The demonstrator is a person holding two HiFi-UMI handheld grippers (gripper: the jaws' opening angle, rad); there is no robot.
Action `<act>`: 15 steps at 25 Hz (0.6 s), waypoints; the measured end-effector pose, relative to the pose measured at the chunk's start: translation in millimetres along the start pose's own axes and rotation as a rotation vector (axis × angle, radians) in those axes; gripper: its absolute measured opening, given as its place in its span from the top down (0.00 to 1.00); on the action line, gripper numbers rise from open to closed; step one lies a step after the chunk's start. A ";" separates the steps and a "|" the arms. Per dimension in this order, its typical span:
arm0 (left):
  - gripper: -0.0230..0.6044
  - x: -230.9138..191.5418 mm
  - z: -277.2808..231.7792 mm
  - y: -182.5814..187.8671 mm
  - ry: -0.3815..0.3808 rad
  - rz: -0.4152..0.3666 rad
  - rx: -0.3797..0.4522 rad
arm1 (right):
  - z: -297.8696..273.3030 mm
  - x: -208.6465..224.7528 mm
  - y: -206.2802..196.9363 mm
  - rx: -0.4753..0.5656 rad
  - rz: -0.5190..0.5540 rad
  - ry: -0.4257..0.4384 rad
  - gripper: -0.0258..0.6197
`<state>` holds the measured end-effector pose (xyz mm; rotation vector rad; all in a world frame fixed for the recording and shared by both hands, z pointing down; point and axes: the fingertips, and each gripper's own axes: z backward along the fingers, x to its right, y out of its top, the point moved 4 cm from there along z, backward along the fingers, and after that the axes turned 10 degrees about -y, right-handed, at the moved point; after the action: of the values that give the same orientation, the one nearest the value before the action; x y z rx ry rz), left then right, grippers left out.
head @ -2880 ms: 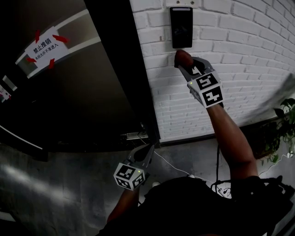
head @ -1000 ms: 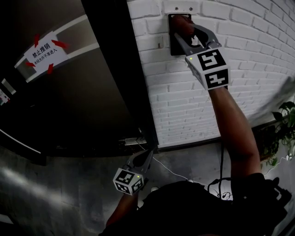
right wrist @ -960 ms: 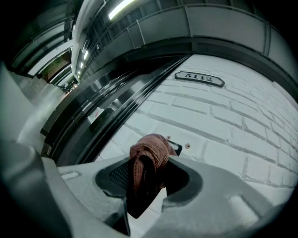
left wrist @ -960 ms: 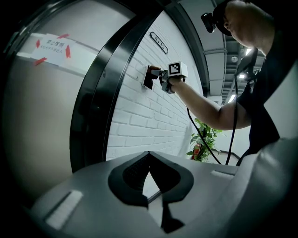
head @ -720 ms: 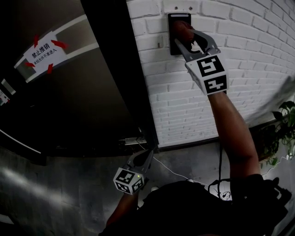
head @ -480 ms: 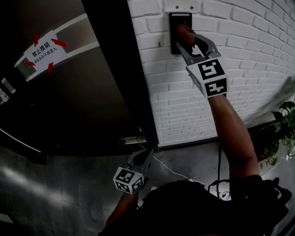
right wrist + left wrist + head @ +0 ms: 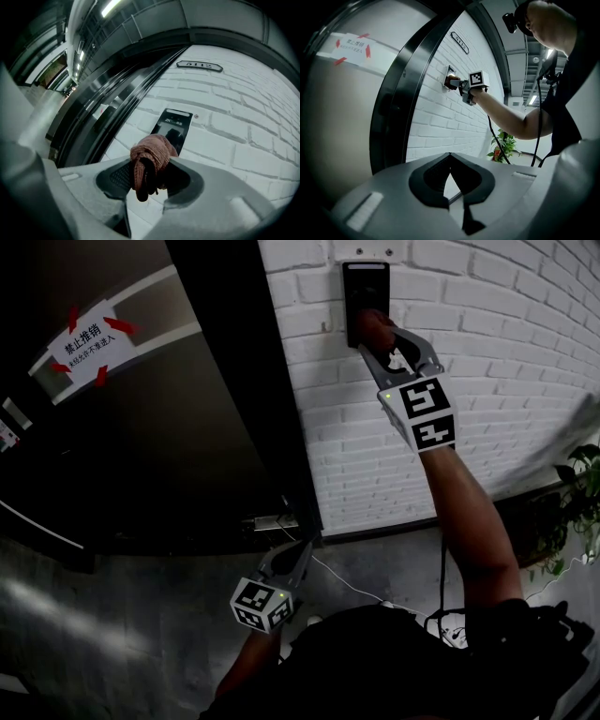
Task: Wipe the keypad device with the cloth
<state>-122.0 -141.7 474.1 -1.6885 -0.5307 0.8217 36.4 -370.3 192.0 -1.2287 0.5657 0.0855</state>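
Low down, close to the person's body, the left gripper (image 7: 302,551) hangs with its tips pointing up at the dark door (image 7: 187,427). Its two fingers (image 7: 429,180) are closed tip to tip, and nothing sits between them.

Higher up, the person's bare arm (image 7: 469,521) reaches out to the white brick wall (image 7: 487,352). That arm holds the right gripper (image 7: 377,334). Its fingers (image 7: 117,176) are squeezed tight on the cloth (image 7: 150,161). The cloth is brown-red and bunched up. It fills the gap between the two fingers, pokes out past the tips and also hangs down a little inside the gap.

Just past the fingertips is the keypad device (image 7: 173,126), a flat black box fixed upright on the wall. The front of the cloth (image 7: 372,327) lies against its lower part, and the top half of the box shows bare above the fingers.

To the left of the fingers, on the door, is a white sign (image 7: 89,338) with red arrows. Far off to the right, low by the wall, stands a green plant (image 7: 581,484)
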 end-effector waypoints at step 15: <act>0.94 3.5 2.5 0.7 -0.003 0.003 -0.003 | 7.8 -17.2 -32.6 -0.075 -0.022 0.038 0.74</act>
<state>-121.6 -137.8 472.2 -1.6913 -0.5312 0.8259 36.2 -370.6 229.7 -1.3114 0.5863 0.0655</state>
